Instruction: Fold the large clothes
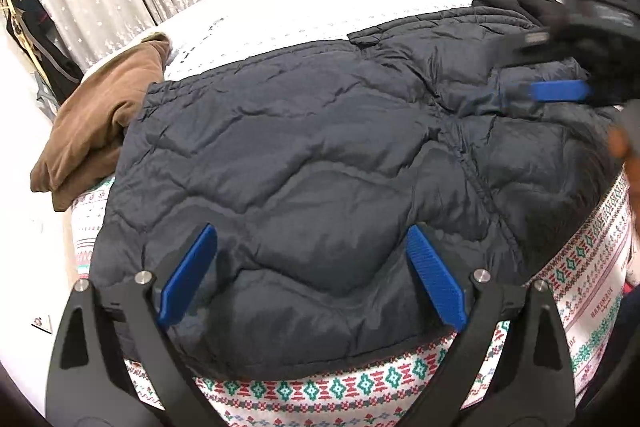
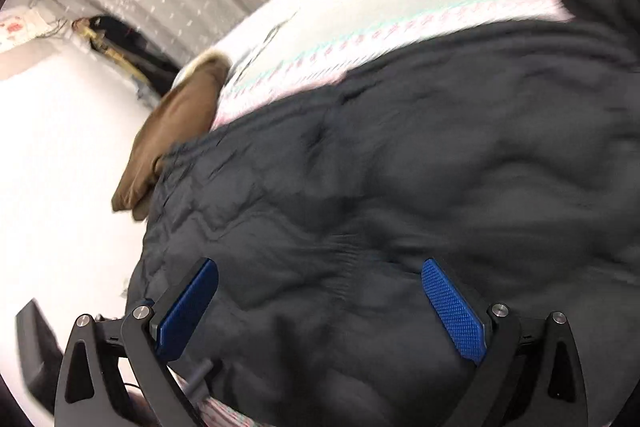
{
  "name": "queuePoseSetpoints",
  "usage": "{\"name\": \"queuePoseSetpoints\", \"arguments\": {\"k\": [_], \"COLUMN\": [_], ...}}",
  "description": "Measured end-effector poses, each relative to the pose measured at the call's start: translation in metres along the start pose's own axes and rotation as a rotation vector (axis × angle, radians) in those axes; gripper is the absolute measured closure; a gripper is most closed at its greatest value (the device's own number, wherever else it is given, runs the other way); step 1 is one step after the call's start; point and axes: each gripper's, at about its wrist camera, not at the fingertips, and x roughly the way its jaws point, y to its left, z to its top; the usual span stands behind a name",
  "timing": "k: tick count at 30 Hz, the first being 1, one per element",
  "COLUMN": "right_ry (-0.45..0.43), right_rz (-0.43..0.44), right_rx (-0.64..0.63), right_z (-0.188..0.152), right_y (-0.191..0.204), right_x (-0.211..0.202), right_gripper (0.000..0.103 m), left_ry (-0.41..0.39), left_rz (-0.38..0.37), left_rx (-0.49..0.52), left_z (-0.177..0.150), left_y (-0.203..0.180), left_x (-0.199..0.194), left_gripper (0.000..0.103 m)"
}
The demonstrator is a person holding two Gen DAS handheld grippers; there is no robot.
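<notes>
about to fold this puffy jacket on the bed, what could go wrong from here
1. The dark quilted jacket is thick and slippery-looking; a shallow pinch by the open left hand-held gripper may grab only the top layer or slip.
2. The brown garment touches the jacket's far edge, so a fold or drag that way could catch it.
3. The right hand-held gripper, also open, gives a blurred view, so its grasp point may be misjudged.

Jacket (image 1: 304,155) on bed (image 1: 320,7), folded garment (image 1: 96,131) left.
</notes>
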Motion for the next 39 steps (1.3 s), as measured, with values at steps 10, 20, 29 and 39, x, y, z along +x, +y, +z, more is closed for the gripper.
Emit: {"name": "queuePoseSetpoints", "arguments": {"k": [10,20,29,39], "right_ry": [-0.250,-0.205,-0.313,-0.281], "right_rz": [-0.037,0.064,0.020,0.113], "right_rx": [0.528,0.617,0.584,0.665], "right_z": [-0.075,-0.084,-0.081,-0.090], "right_y": [-0.168,-0.193,-0.173,-0.184], "right_x": [-0.128,-0.091,-0.067,-0.055], "right_gripper": [0.000,0.001,0.033,0.039], "left_ry": [-0.001,0.011,0.022,0.027], "left_rz": [-0.003,0.017,0.030,0.032], "left_rx": [-0.033,-0.030,-0.021,-0.016], "left_z": [0.005,-0.002,-0.005,-0.006], "left_y": [-0.017,-0.027,-0.029,-0.034], "left_x": [0.001,0.014,0.020,0.023], "left_gripper": [0.007,0.007,0.007,0.007]}}
